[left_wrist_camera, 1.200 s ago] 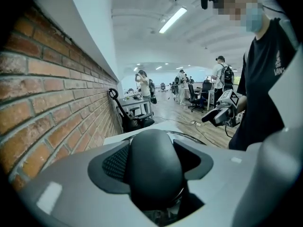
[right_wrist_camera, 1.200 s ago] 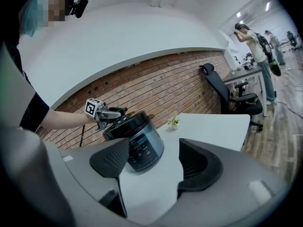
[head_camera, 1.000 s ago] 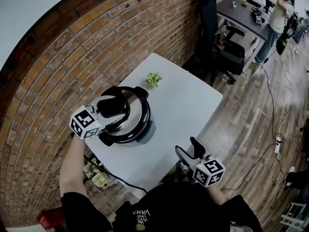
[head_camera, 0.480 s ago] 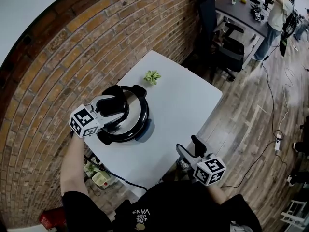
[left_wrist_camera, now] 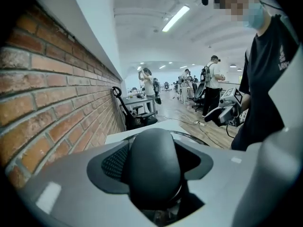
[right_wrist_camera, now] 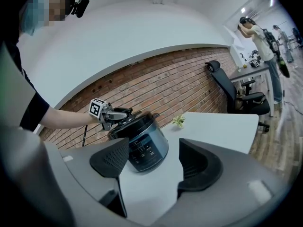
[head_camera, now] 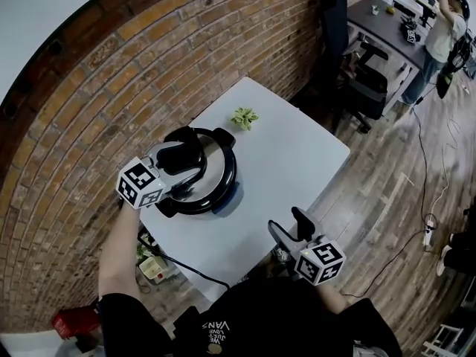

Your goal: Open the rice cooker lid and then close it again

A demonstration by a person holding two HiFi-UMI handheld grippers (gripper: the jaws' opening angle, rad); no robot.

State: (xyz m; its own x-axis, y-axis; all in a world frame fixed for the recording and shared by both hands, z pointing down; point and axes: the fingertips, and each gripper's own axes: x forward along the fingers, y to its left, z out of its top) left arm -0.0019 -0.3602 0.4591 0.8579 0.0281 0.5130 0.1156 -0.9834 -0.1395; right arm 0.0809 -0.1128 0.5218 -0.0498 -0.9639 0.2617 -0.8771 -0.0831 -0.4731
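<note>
A black and silver rice cooker [head_camera: 220,192] stands on the white table's [head_camera: 297,151] left part. Its round lid [head_camera: 216,158] covers the pot, and I cannot tell whether it is lifted. My left gripper [head_camera: 184,162] is shut on the lid's black handle [left_wrist_camera: 154,167], which fills the gap between the jaws in the left gripper view. My right gripper [head_camera: 291,227] hangs open and holds nothing near the table's front edge. In the right gripper view the cooker [right_wrist_camera: 144,148] shows ahead between the jaws, with the left gripper [right_wrist_camera: 116,115] on its top.
A small green plant [head_camera: 244,116] sits on the table beyond the cooker. A brick wall [head_camera: 111,73] runs along the left. A black cord [head_camera: 186,270] hangs off the table's near edge. Office chairs [head_camera: 368,88], a desk and a standing person [head_camera: 446,28] are at far right.
The whole scene has slid slightly rightward in the head view. The left gripper stays shut on the lid handle and the right gripper stays where it was.
</note>
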